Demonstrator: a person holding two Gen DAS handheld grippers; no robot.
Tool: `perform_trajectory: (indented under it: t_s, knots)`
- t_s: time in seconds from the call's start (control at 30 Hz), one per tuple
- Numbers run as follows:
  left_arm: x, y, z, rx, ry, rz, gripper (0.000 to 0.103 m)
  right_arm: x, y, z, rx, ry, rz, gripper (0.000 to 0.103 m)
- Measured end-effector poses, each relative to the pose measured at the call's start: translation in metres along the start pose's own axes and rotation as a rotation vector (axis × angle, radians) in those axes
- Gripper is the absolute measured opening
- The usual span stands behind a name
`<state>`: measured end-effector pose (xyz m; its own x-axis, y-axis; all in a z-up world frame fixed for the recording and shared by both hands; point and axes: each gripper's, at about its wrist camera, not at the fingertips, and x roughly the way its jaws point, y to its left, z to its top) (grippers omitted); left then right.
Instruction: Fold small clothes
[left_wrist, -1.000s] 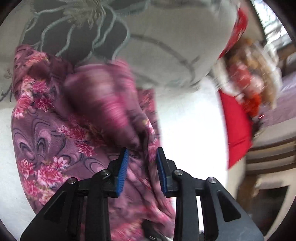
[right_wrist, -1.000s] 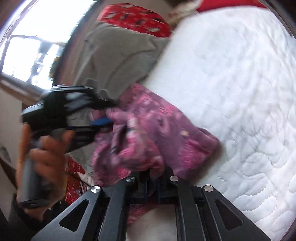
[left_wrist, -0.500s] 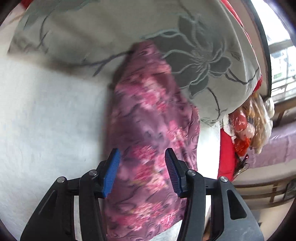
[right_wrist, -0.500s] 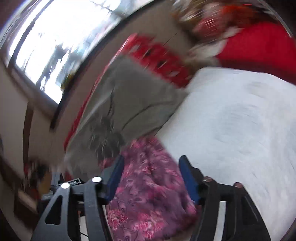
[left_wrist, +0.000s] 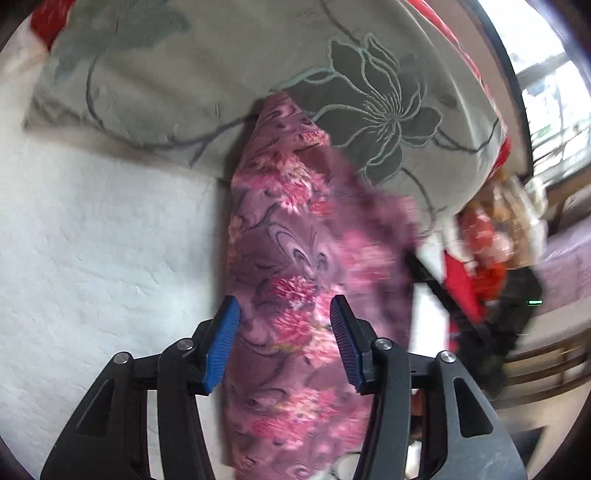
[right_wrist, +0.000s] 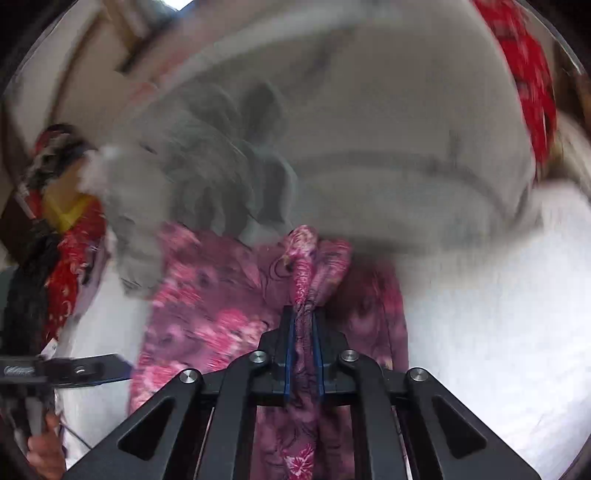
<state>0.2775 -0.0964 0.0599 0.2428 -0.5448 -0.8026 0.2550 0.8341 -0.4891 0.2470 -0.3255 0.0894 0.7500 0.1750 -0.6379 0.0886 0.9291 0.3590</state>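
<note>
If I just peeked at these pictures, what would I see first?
First you'd spot the purple flowery cloth stretched down the middle of the white bed cover. The right gripper pinches a bunched bit of it, while the left gripper is opening above it, its blue pads not touching. Behind lies a big grey pillow with a stitched flower.

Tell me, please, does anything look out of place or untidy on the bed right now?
Yes. The purple floral garment is not flat: its far tip lies up on the grey flowered pillow, and the right gripper pinches a twisted bunch of it. The left gripper is opening, pads clear of the cloth.
</note>
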Motion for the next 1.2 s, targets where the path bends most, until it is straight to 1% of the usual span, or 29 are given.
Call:
perform_trajectory:
  t_s: [0.03,0.07,0.1,0.17,0.2,0.23,0.27,0.3,0.33,0.4,0.43,0.47,0.5,0.53,0.57,0.6,0.67,0.7,0.77,0.8,0.87,0.9,0.97,1.03,1.07,1.1,1.13,1.17,1.2]
  knots:
    - [0.002,0.001,-0.001,0.014,-0.006,0.026,0.059,-0.009,-0.003,-0.001,0.016,-0.039,-0.003,0.008]
    - [0.012,-0.001,-0.004,0.037,0.005,0.067,0.059,-0.011,-0.011,-0.003,0.053,-0.058,-0.018,0.008]
    - [0.025,-0.002,-0.007,0.052,0.036,0.092,0.059,-0.009,-0.02,-0.006,0.086,-0.048,-0.045,0.008]
    - [0.045,-0.001,-0.013,0.059,0.09,0.121,0.06,0.014,-0.041,-0.015,0.145,0.062,-0.113,0.008]
    - [0.044,0.0,-0.014,0.056,0.082,0.122,0.06,0.02,-0.045,-0.021,0.155,0.098,-0.133,0.008]
    - [0.039,-0.001,-0.014,0.055,0.076,0.119,0.059,0.018,-0.048,-0.025,0.176,0.097,-0.133,0.009]
    - [0.033,-0.001,-0.015,0.057,0.083,0.112,0.059,0.012,-0.048,-0.025,0.199,0.08,-0.106,0.01]
    - [0.025,-0.001,-0.018,0.063,0.09,0.111,0.059,0.002,-0.049,-0.027,0.224,0.059,-0.069,0.015]
    - [0.018,-0.001,-0.022,0.069,0.088,0.106,0.059,-0.01,-0.05,-0.03,0.244,0.045,-0.043,0.017]
    - [0.005,0.002,-0.039,0.079,0.071,0.086,0.061,-0.023,-0.051,-0.035,0.261,0.057,0.021,0.032]
    - [0.004,0.003,-0.047,0.081,0.071,0.078,0.063,-0.03,-0.052,-0.045,0.265,0.071,0.065,0.049]
    - [0.007,0.005,-0.057,0.085,0.076,0.071,0.063,-0.035,-0.052,-0.053,0.265,0.082,0.083,0.056]
    - [0.014,0.008,-0.064,0.085,0.098,0.075,0.064,-0.036,-0.051,-0.063,0.257,0.1,0.09,0.055]
    - [0.021,0.008,-0.069,0.083,0.123,0.08,0.064,-0.034,-0.047,-0.07,0.237,0.127,0.081,0.049]
    - [0.023,0.007,-0.074,0.088,0.124,0.092,0.063,-0.033,-0.04,-0.078,0.19,0.156,0.051,0.017]
    - [0.02,0.001,-0.076,0.11,0.103,0.105,0.064,-0.037,-0.035,-0.078,0.144,0.142,0.041,0.007]
    - [0.018,-0.009,-0.078,0.166,0.098,0.138,0.064,-0.058,-0.025,-0.082,0.123,0.057,0.036,0.007]
    - [0.02,-0.01,-0.08,0.17,0.105,0.149,0.064,-0.062,-0.027,-0.084,0.139,0.042,0.035,0.007]
    - [0.019,-0.012,-0.081,0.156,0.108,0.149,0.064,-0.05,-0.035,-0.094,0.161,0.119,-0.016,0.008]
    - [0.02,-0.013,-0.083,0.154,0.107,0.147,0.064,-0.048,-0.036,-0.096,0.168,0.13,-0.022,0.009]
    - [0.02,-0.013,-0.084,0.156,0.107,0.147,0.064,-0.06,-0.035,-0.094,0.187,0.109,0.002,0.017]
    - [0.021,-0.013,-0.084,0.155,0.107,0.148,0.064,-0.067,-0.034,-0.097,0.198,0.11,0.022,0.019]
    - [0.023,-0.016,-0.086,0.15,0.106,0.151,0.064,-0.076,-0.033,-0.103,0.196,0.134,0.041,0.037]
    - [0.023,-0.015,-0.085,0.15,0.106,0.152,0.064,-0.084,-0.035,-0.114,0.181,0.149,0.031,0.039]
    - [0.023,-0.015,-0.085,0.147,0.107,0.152,0.064,-0.081,-0.033,-0.119,0.174,0.167,0.025,0.038]
    - [0.022,-0.014,-0.085,0.145,0.109,0.151,0.064,-0.075,-0.028,-0.116,0.17,0.173,0.027,0.034]
    - [0.022,-0.017,-0.091,0.145,0.109,0.151,0.064,-0.082,-0.027,-0.119,0.164,0.159,0.035,0.012]
    - [0.021,-0.017,-0.092,0.146,0.11,0.151,0.064,-0.092,-0.027,-0.116,0.155,0.127,0.056,0.004]
    - [0.021,-0.016,-0.094,0.146,0.11,0.149,0.064,-0.102,-0.026,-0.117,0.154,0.086,0.069,0.004]
